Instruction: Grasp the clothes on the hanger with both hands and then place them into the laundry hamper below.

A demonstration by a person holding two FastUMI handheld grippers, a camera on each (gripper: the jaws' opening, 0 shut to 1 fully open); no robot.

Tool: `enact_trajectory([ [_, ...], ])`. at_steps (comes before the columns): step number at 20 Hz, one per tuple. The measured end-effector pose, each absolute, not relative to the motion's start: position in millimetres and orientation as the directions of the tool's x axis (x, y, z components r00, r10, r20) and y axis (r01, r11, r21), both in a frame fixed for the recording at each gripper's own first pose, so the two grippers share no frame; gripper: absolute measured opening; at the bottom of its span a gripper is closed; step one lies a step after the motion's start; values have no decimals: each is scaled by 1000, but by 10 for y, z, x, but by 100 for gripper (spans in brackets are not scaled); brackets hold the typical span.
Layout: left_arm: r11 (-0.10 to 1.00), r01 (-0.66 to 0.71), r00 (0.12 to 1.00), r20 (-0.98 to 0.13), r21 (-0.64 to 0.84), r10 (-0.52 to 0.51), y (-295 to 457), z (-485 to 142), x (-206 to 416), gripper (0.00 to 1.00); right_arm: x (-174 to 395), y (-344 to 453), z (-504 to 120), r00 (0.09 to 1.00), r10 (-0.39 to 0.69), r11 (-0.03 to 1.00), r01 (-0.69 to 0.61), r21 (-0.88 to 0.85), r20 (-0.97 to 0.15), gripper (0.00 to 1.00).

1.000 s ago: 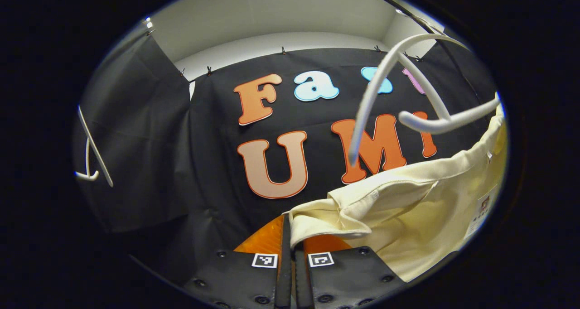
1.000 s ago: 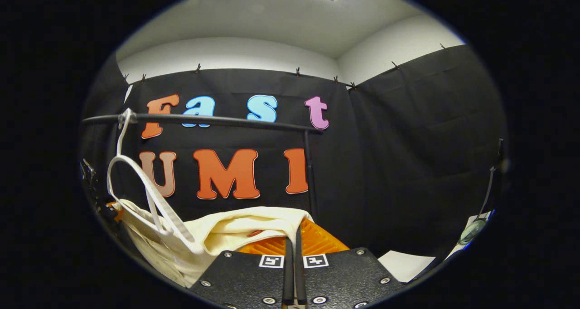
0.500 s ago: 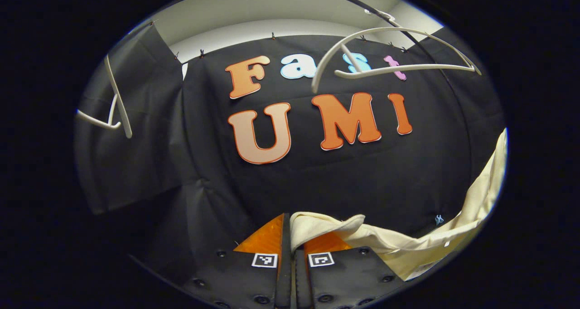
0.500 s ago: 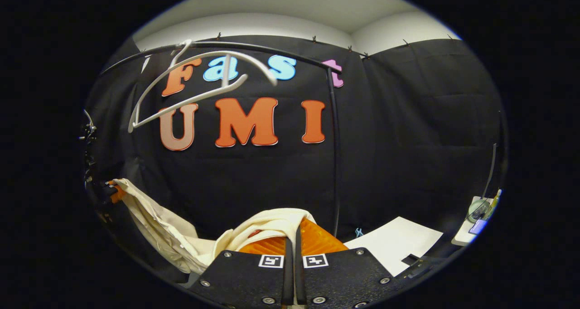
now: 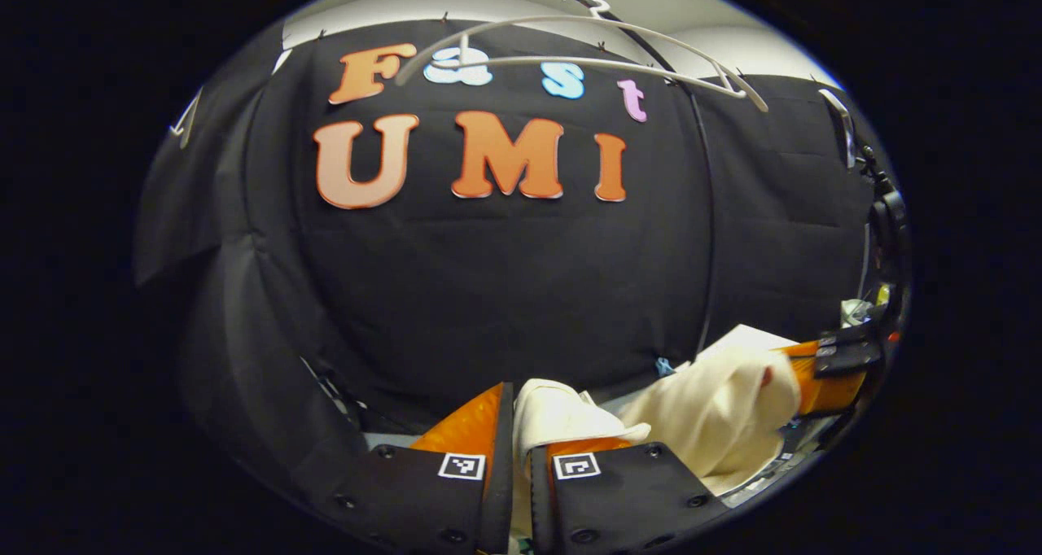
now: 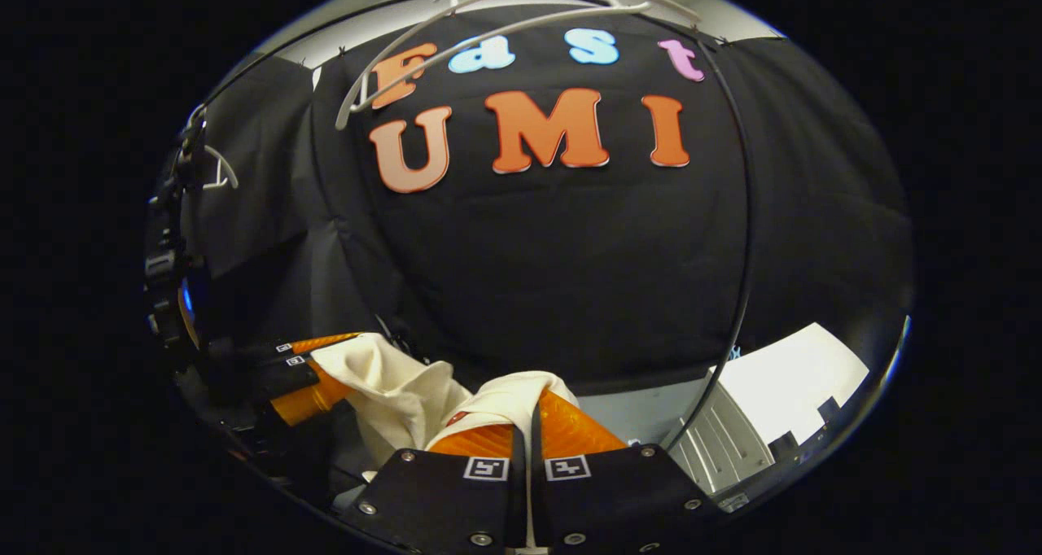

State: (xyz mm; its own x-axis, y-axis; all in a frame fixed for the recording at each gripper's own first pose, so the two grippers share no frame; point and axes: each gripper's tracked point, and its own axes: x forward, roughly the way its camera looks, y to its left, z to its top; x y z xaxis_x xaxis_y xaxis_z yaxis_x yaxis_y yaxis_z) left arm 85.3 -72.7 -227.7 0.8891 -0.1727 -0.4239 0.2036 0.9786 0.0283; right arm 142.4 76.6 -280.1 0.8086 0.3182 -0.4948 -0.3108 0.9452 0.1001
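Both hand-held grippers are pinching the cream shirt low in the booth, well below the white hanger, which is hanging bare on the black rail up near the ceiling. The left gripper is showing its orange fingers closed almost together, with a fold of the cloth squeezed in the narrow gap between them and bulging out above the tips. The right gripper is doing the same at the other end, its fingers nearly touching around a bunched edge. The shirt is slung between the two as a crumpled band, its long axis running roughly sideways from one gripper to the other, sagging in the middle. In the right gripper view a white slatted rim is lying just beneath; I cannot tell whether that is the hamper.
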Motion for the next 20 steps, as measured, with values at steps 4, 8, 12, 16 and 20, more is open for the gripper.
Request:
enact_trajectory([
  [4,979,202,798,-580,-2,-166,-728,-2907,603,17,1241,793,-3487,736,279,952,-297,76,-618,2],
  [8,987,129,711,-684,-100,-162,-565,-3226,414,17,1114,783,-3684,698,250,960,-267,80,-671,10],
  [12,989,73,658,-739,-132,-147,-372,-3433,226,32,906,859,-3964,642,279,953,-276,124,-714,21],
  [16,982,74,565,-805,-171,-183,-346,-3675,-78,80,774,834,-4135,608,259,962,-236,140,-751,72],
  [20,990,81,556,-819,-116,-142,-249,-3742,-232,94,567,815,-4228,580,253,964,-219,151,-774,94],
])
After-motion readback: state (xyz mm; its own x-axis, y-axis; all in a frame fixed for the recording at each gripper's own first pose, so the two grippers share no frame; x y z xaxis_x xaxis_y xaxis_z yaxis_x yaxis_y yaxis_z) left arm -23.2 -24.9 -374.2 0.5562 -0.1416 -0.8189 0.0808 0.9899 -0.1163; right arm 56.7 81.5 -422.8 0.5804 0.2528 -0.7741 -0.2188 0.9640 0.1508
